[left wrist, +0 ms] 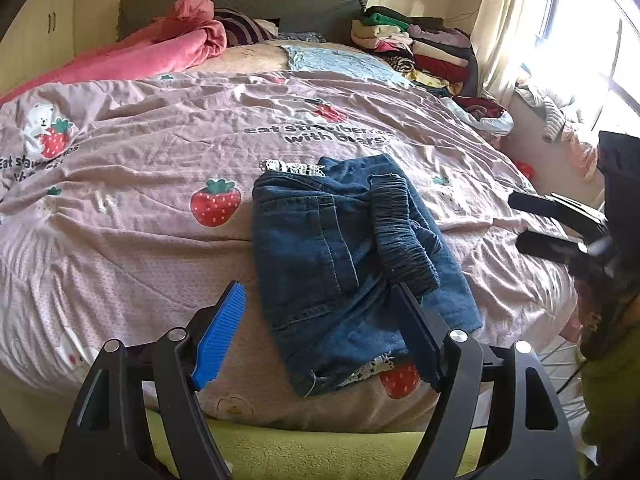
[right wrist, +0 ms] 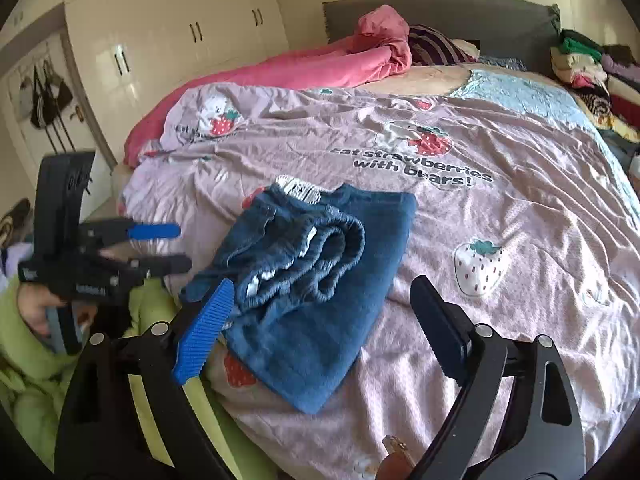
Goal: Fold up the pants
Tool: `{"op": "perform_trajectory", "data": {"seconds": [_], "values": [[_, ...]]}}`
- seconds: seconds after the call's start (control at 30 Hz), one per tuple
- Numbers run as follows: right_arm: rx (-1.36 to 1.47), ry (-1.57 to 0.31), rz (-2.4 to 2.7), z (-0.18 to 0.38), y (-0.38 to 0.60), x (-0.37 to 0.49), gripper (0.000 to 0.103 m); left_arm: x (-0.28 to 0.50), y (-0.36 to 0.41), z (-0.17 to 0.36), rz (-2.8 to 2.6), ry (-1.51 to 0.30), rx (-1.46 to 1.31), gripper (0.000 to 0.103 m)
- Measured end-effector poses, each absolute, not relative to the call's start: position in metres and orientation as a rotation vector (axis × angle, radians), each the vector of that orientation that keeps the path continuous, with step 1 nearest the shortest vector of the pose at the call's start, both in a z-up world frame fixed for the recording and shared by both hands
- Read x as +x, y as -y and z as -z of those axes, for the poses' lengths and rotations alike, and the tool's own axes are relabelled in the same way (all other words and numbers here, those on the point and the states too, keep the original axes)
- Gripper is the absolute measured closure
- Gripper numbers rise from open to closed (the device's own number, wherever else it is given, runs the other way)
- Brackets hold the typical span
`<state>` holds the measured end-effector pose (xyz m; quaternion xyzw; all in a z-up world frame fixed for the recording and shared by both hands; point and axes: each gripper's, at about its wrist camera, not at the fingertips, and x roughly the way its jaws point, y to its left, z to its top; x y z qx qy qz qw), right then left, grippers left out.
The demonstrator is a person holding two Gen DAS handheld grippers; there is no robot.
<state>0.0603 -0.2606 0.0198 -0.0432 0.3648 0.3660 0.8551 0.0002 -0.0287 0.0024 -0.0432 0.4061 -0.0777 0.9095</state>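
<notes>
Your bed, spread with a wrinkled pink strawberry-print quilt [left wrist: 160, 240], carries the small blue denim pants [left wrist: 344, 264] near its front edge, already doubled into a compact bundle with the dark gathered waistband [left wrist: 400, 236] lying on top. Both your left tongs [left wrist: 320, 332] and right tongs [right wrist: 324, 332] hover spread apart and hold nothing. The denim looks soft, light and fairly thick, so I'd pinch through all layers at a folded edge, not the springy waistband.

Folded pants [left wrist: 348, 256] lie on the bedspread [left wrist: 140, 208], clothes pile [left wrist: 416, 48] behind at the headboard [left wrist: 280, 4]
</notes>
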Motion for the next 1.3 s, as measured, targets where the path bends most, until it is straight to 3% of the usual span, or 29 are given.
{"op": "perform_trajectory", "data": {"seconds": [0.13,0.17,0.2,0.6,0.7,0.77,0.87,1.1,1.2,1.27,1.3], "values": [[-0.116,-0.781,-0.78,-0.013,0.258,0.054,0.019,-0.001,0.029,-0.004,0.15,-0.831,-0.08,0.029],[-0.126,-0.782,-0.783,-0.011,0.257,0.051,0.019,-0.001,0.029,-0.005,0.146,-0.832,-0.078,0.011],[-0.136,-0.785,-0.797,-0.009,0.255,0.048,0.019,-0.001,0.029,-0.005,0.137,-0.83,-0.074,0.004],[-0.381,-0.692,-1.016,-0.006,0.199,-0.003,0.019,0.032,0.015,-0.004,0.127,-0.839,-0.068,0.005],[-0.47,-0.666,-1.056,-0.001,0.177,-0.009,0.021,0.06,0.002,-0.002,0.145,-0.869,-0.108,0.009],[-0.544,-0.633,-1.083,0.001,0.163,-0.012,0.031,0.08,-0.003,0.002,0.179,-0.905,-0.135,0.051],[-0.621,-0.602,-1.111,0.002,0.148,-0.013,0.042,0.099,0.001,0.014,0.209,-0.959,-0.131,0.068],[-0.85,-0.537,-1.092,0.03,0.11,0.003,0.048,0.118,0.012,0.036,0.206,-1.009,-0.108,0.069],[-0.827,-0.639,-1.199,0.041,0.106,0.009,0.086,0.122,0.008,0.039,0.203,-1.015,-0.125,0.066],[-0.842,-0.664,-1.238,0.036,0.112,0.002,0.088,0.123,0.006,0.04,0.205,-1.013,-0.127,0.061],[-0.84,-0.678,-1.259,0.033,0.116,-0.001,0.097,0.123,0.006,0.04,0.199,-1.007,-0.122,0.059]]}}
